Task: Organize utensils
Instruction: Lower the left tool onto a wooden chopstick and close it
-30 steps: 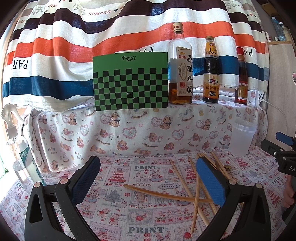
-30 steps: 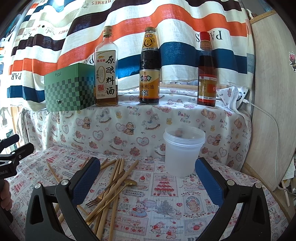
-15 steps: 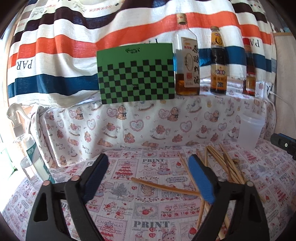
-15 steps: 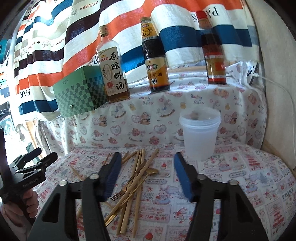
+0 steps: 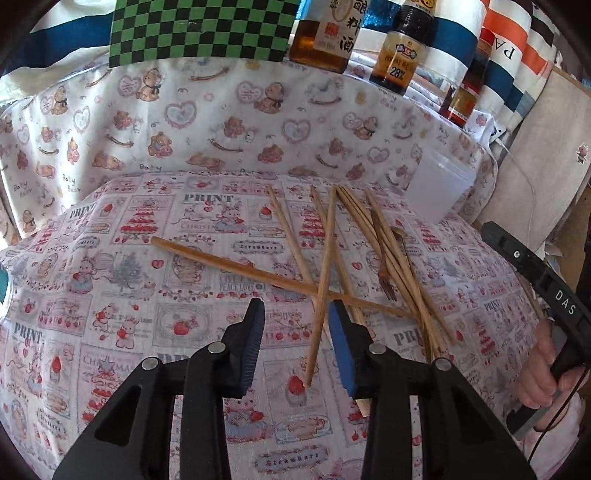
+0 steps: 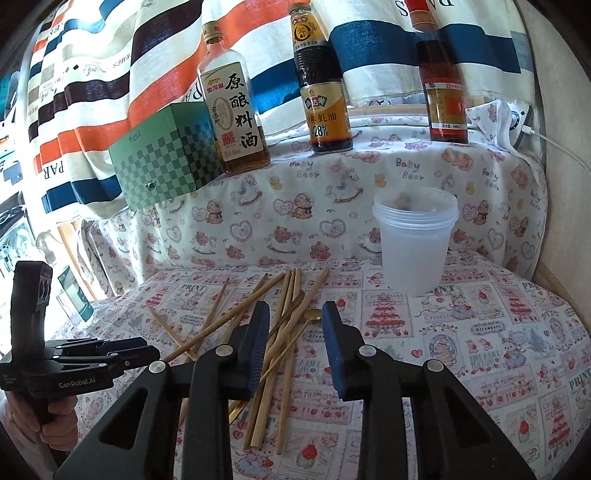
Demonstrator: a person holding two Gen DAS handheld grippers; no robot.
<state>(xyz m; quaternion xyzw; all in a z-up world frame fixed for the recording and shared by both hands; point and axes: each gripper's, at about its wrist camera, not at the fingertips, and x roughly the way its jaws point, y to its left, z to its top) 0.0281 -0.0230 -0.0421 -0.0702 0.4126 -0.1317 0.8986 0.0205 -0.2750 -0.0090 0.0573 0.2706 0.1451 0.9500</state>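
None of the chopsticks (image 6: 284, 325) are in our clear cup (image 6: 415, 245) yet; they lie scattered on the cloth. Our left gripper (image 5: 297, 332) and right gripper (image 6: 295, 328) hover partly open, holding nothing.

"28%" on dark sauce bottle (image 6: 325, 88); "GenRobot.AI" on left hand-held gripper (image 6: 110, 354); "PRINT" on tablecloth (image 5: 208, 198).

My left view's top edge cuts off the bottles (image 5: 321, 37) and checkered box (image 5: 199, 29). My right jaws cover the lower chopsticks (image 6: 284, 354); the cup's (image 6: 415, 243) contents blur.
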